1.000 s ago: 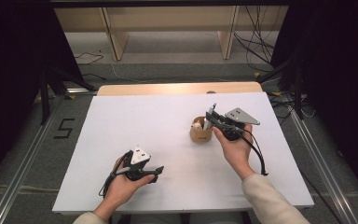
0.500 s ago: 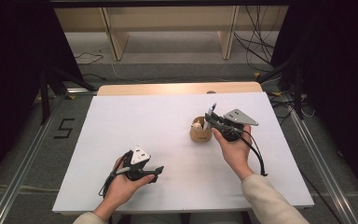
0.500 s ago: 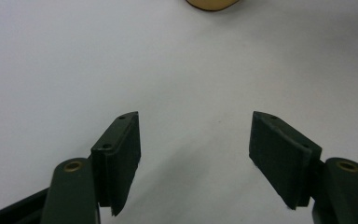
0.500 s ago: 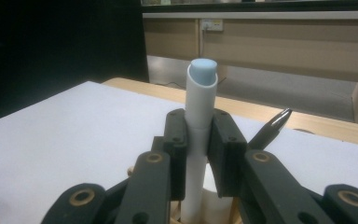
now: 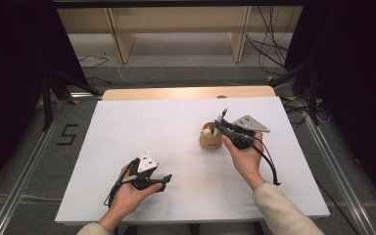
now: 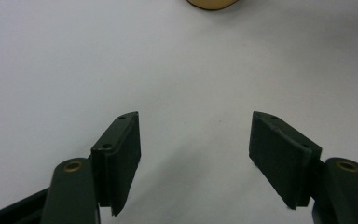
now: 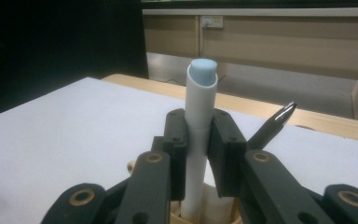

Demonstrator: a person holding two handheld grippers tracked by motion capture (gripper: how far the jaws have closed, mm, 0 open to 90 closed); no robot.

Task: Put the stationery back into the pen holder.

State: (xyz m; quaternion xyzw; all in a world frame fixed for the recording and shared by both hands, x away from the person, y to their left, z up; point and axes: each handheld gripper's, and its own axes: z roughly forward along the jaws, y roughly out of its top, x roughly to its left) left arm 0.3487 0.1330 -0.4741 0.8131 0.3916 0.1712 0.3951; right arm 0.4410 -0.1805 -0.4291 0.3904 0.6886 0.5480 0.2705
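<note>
Right claw (image 7: 197, 140) grips an upright white pen (image 7: 200, 116) standing in the cup (image 5: 210, 139), right of frame centre. Left claw (image 6: 193, 154) gapes empty at lower left of the bench (image 5: 142, 122).

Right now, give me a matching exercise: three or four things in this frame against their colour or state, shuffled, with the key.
Things:
1. left gripper
2. right gripper
3. pale grey tube with a light blue tip
4. round tan wooden cup

States:
A. stands upright, clamped between two black jaws
B. sits on the white table, holding the tube's lower end
C. jaws wide apart over bare table, holding nothing
D. shut on the tube, above the cup

Pairs: 1-C, 2-D, 3-A, 4-B
</note>
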